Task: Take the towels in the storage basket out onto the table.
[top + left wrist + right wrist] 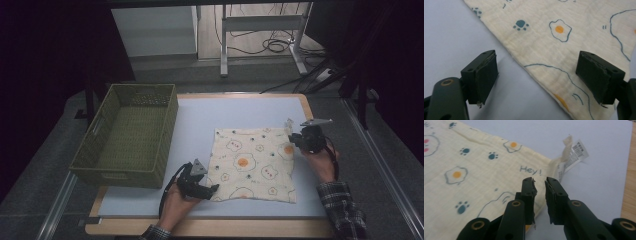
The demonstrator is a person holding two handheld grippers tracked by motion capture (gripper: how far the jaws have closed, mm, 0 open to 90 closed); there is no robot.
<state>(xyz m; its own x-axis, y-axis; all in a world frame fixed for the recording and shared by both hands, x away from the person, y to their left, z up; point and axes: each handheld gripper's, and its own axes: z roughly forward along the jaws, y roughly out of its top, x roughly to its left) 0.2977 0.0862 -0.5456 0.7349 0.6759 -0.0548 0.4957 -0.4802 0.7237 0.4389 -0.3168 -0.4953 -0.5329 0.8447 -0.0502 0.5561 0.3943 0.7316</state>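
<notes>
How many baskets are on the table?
1. The green basket stands at the table's left side, left of the cloth; I can't see anything in it.

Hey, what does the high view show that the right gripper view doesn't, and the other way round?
High view alone: the green woven basket at the table's left, the left gripper at the cloth's near left corner, both hands, and the floor with cables beyond the table. Right gripper view alone: the words "Hey!" printed on the cloth, and the barcode on the tag, readable as stripes. Both share: the cream cloth with fried-egg prints, its tag, the pale table and the right gripper.
</notes>
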